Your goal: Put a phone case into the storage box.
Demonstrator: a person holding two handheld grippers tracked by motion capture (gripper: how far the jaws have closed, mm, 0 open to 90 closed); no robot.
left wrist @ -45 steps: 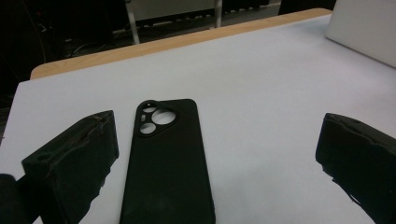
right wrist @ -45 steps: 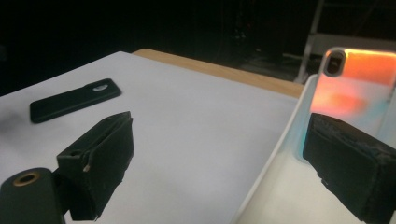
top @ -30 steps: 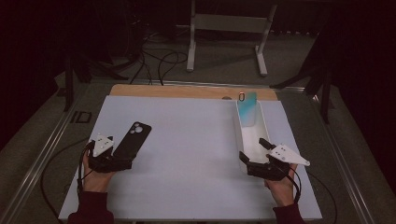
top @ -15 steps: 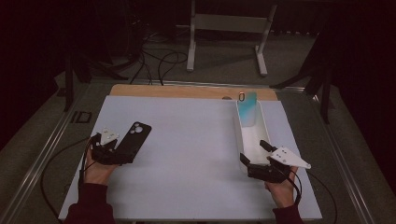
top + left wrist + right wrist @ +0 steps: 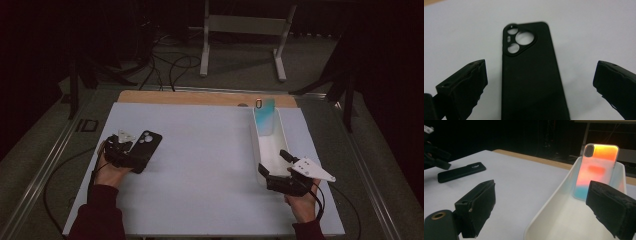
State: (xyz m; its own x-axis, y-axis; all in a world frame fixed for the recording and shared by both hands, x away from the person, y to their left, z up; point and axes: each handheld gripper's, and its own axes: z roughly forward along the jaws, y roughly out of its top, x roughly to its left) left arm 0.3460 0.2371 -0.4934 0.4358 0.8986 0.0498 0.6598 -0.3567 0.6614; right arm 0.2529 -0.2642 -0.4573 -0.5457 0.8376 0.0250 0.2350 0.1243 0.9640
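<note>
A black phone case (image 5: 144, 148) lies flat on the white table top at the left, camera cutouts facing up (image 5: 529, 72). My left gripper (image 5: 126, 154) is at its near end, open, with a jaw on either side of the case and not touching it (image 5: 539, 87). A coloured iridescent phone case (image 5: 264, 116) leans upright against the far wall of a long white tray (image 5: 256, 150) at the right. My right gripper (image 5: 274, 165) is open at the tray's near end, its jaws straddling the tray's near left wall (image 5: 541, 210), with the coloured case (image 5: 596, 170) ahead.
The white table top (image 5: 200, 165) has a wooden strip (image 5: 190, 97) along its far edge. Cables lie on the floor beyond it by a metal stand (image 5: 242, 30). A small dark object (image 5: 88, 125) sits off the table's left edge.
My left gripper has slid forward and right, so that its jaws now flank the black case's near end. The right gripper has barely moved.
</note>
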